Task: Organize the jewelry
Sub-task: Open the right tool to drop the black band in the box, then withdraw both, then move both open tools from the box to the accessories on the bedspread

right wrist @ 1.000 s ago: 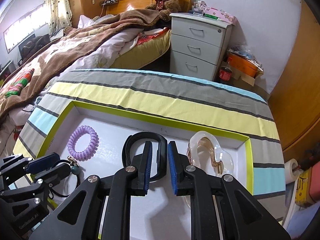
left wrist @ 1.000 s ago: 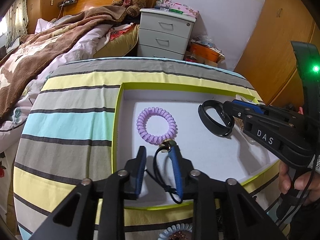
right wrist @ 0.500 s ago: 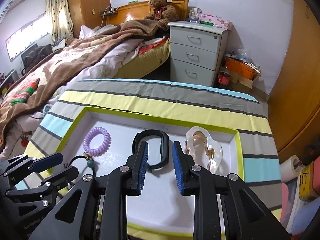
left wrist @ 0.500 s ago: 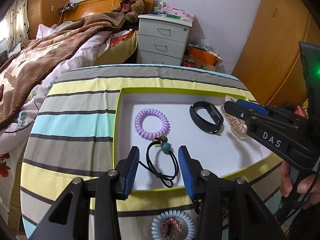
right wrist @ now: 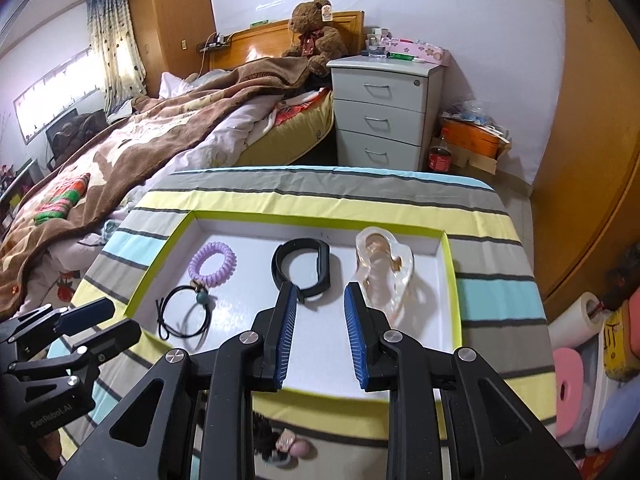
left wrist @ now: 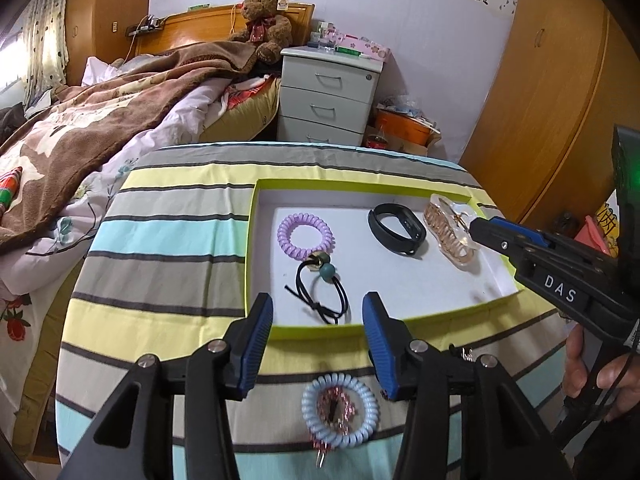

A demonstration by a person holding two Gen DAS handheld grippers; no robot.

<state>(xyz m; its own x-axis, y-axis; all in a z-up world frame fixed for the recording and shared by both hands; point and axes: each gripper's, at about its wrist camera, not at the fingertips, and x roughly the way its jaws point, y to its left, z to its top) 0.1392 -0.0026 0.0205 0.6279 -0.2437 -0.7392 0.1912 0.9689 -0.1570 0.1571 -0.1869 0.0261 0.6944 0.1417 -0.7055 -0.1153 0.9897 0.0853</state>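
Reading "DAS" in white letters, the side of the right gripper [left wrist: 486, 229] showed at the right edge of the left wrist view, with a green light glowing on the body above it. The left gripper [right wrist: 98, 322] carried faint lettering that looked like "GenRobot.AI" in the right wrist view.

Both pairs of fingers had just been opening. The left fingers [left wrist: 256, 344] stood wide apart with nothing between them, above the near rim of the tray [left wrist: 250, 248]. The right fingers [right wrist: 286, 332] stood at a narrower gap, also empty.

Inside the white, green-rimmed tray lay a purple coil hair tie [left wrist: 305, 233], a black elastic hair tie with a teal bead [left wrist: 322, 290] touching it, a black wristband [left wrist: 396, 229] and a clear hair claw [left wrist: 450, 236] at the right end. Outside the tray, on the striped tabletop [left wrist: 168, 232] near the left gripper, lay a pale blue coil hair tie [left wrist: 340, 410] with something pink and glittery inside its ring.

Beyond stood a bed with a brown blanket [right wrist: 132, 152], a teddy bear [right wrist: 314, 36] and a grey drawer unit [right wrist: 384, 108].
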